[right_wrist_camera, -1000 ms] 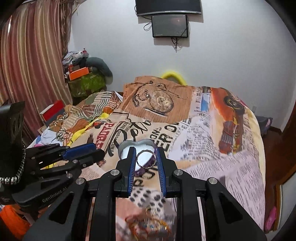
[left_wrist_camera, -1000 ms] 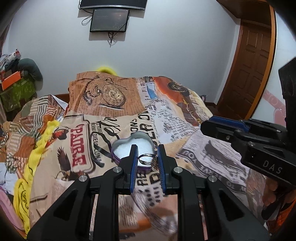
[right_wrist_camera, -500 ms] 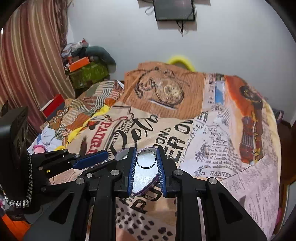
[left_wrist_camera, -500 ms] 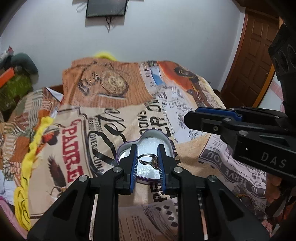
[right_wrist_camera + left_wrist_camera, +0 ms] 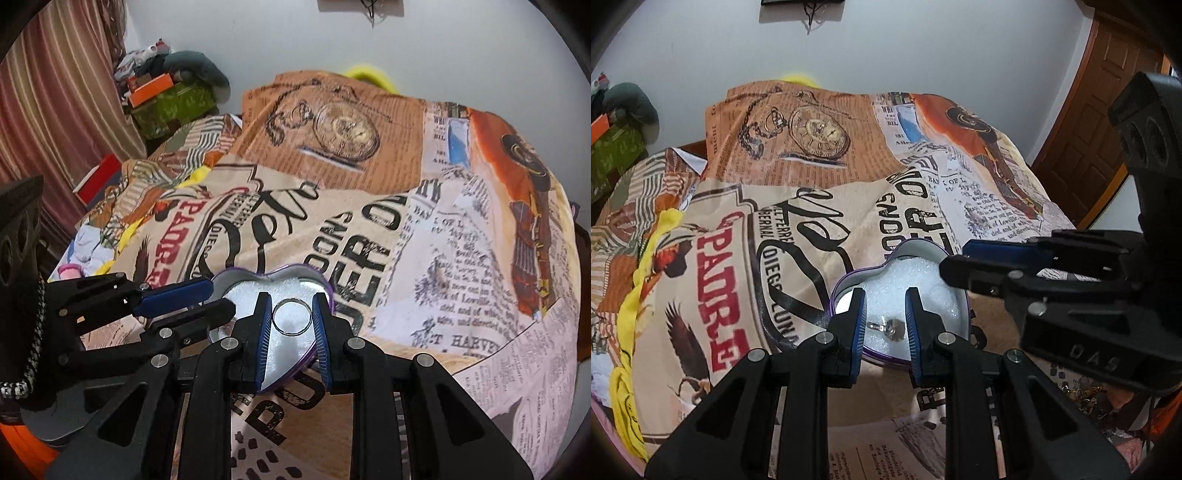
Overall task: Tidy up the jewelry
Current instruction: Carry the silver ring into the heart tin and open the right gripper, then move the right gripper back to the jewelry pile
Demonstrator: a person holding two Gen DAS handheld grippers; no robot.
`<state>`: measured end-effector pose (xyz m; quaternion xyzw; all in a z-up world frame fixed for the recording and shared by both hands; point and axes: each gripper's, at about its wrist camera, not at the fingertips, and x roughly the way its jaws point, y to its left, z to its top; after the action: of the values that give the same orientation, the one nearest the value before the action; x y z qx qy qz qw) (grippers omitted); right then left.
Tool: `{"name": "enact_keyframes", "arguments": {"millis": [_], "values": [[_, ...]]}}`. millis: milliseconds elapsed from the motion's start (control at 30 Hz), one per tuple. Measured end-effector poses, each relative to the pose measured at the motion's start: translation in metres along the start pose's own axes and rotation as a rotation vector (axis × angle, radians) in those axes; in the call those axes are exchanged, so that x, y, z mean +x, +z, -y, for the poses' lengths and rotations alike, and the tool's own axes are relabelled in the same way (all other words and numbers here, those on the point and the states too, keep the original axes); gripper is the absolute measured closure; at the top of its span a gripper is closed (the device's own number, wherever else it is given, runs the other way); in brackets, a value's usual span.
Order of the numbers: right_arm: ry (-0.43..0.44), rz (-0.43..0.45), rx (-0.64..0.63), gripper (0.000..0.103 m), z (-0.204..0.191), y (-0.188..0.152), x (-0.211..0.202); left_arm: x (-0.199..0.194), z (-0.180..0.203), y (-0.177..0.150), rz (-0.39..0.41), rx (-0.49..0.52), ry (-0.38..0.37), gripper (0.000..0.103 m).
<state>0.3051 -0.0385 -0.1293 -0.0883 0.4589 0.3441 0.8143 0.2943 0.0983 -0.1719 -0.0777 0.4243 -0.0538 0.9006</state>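
Observation:
A purple heart-shaped tin (image 5: 849, 286) with a white lining lies open on the newspaper-print bedspread (image 5: 738, 258). My left gripper (image 5: 885, 304) hangs just over the tin's near half, shut on a silver ring with a stone (image 5: 891, 328). The right gripper (image 5: 955, 258) reaches in from the right over the tin's far lobe. In the right wrist view, the right gripper (image 5: 291, 300) is shut on a plain silver ring (image 5: 293, 316), held upright above the tin (image 5: 240, 295). The left gripper (image 5: 221, 295) comes in from the left there, close beside it.
A tangle of gold chain jewelry (image 5: 1086, 395) lies on the bedspread below the right gripper. A yellow cloth (image 5: 628, 332) runs along the bed's left edge. Boxes and clothes (image 5: 166, 92) are stacked by the curtain, and a wooden door (image 5: 1089, 110) stands at the right.
Both grippers have come down and forward with their rings. The heart tin, ahead of the tips before, now lies right beneath them and looks larger.

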Motion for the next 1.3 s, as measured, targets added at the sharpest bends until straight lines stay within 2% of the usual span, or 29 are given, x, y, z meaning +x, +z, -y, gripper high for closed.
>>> {"name": "enact_keyframes", "arguments": {"millis": [233,467,633,767,1067,1200,1300], "values": [[0.013,-0.014,0.022,0.083,0.003,0.001,0.005,-0.003,-0.002,-0.001,0.001,-0.021,0.011,0.083],[0.007,-0.033,0.022,0.083,0.003,0.001,0.008,-0.024,-0.013,-0.002,0.043,-0.046,0.050,0.079],[-0.022,-0.037,0.009,0.073,0.002,0.001,0.007,-0.041,-0.021,-0.001,0.065,-0.061,0.064,0.079],[-0.039,-0.032,0.001,0.072,0.000,-0.001,0.001,-0.053,-0.024,-0.004,0.079,-0.063,0.081,0.078],[-0.081,0.023,-0.022,0.071,-0.007,-0.009,-0.036,-0.080,-0.011,-0.011,0.098,-0.040,0.088,0.077],[-0.100,0.065,-0.018,0.071,-0.005,-0.016,-0.063,-0.096,0.002,-0.014,0.121,-0.020,0.076,0.067],[-0.115,0.092,-0.007,0.071,-0.003,-0.022,-0.080,-0.105,0.017,-0.015,0.132,0.007,0.066,0.066]]}}
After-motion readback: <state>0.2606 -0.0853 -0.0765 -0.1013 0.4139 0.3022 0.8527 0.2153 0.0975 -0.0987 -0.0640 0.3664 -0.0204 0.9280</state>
